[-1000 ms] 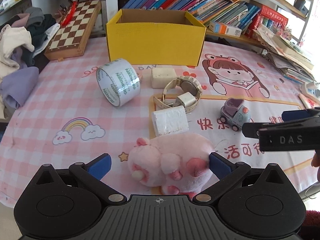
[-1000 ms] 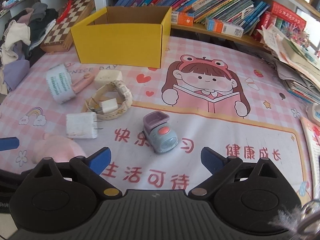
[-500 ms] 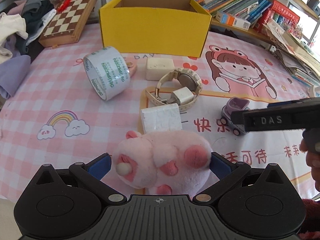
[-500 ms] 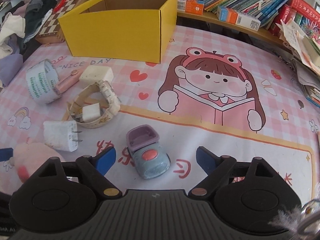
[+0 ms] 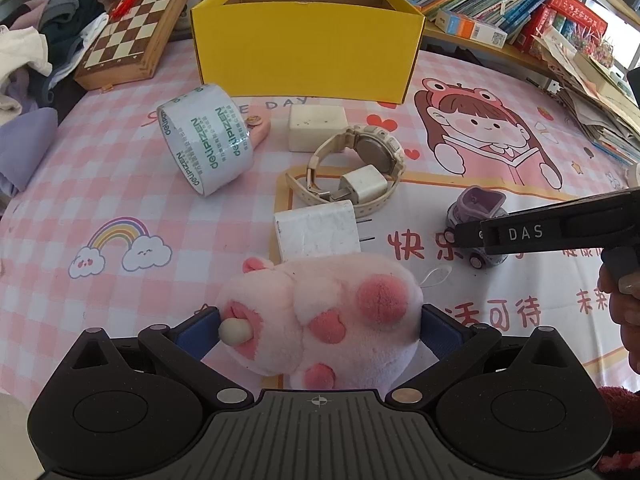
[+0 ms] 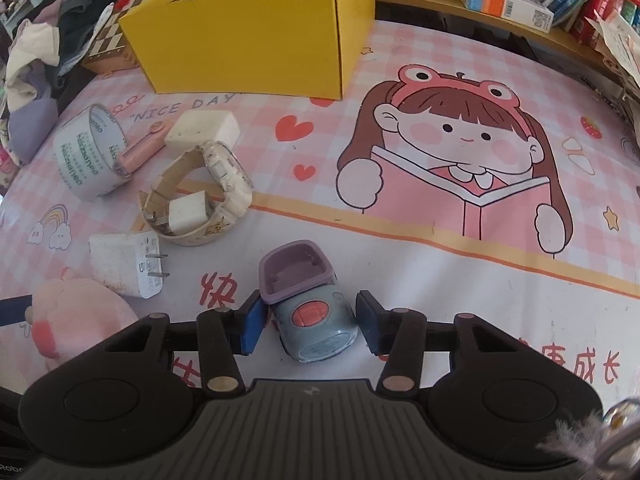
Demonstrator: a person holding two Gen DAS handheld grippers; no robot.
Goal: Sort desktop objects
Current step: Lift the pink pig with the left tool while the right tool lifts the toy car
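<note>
A pink plush toy (image 5: pixel 320 304) lies on the pink checked tablecloth (image 5: pixel 120 184) and fills the gap between the blue pads (image 5: pixel 198 326) of my left gripper (image 5: pixel 318 328). That gripper's jaws stand wide and the plush brushes both pads. A small grey-blue toy car (image 6: pixel 312 320) with a purple seat sits between the jaws of my right gripper (image 6: pixel 310 328). Those jaws are closing, and a thin gap still shows at the right pad (image 6: pixel 368 326). In the left wrist view the right gripper's black finger (image 5: pixel 540 236) crosses in front of the car (image 5: pixel 476 208).
An open yellow box (image 5: pixel 308 52) stands at the back. In front of it lie a tape roll (image 5: pixel 206 146), a white block (image 5: pixel 316 126), a cream watch (image 5: pixel 360 160) around a small charger (image 5: pixel 364 184), and a white plug adapter (image 5: pixel 316 234). Chessboard (image 5: pixel 136 36) and clothes (image 5: pixel 28 52) far left, books behind.
My right gripper came down over the toy car and its jaws narrowed around it. The left gripper moved forward, so the plush now sits between its pads.
</note>
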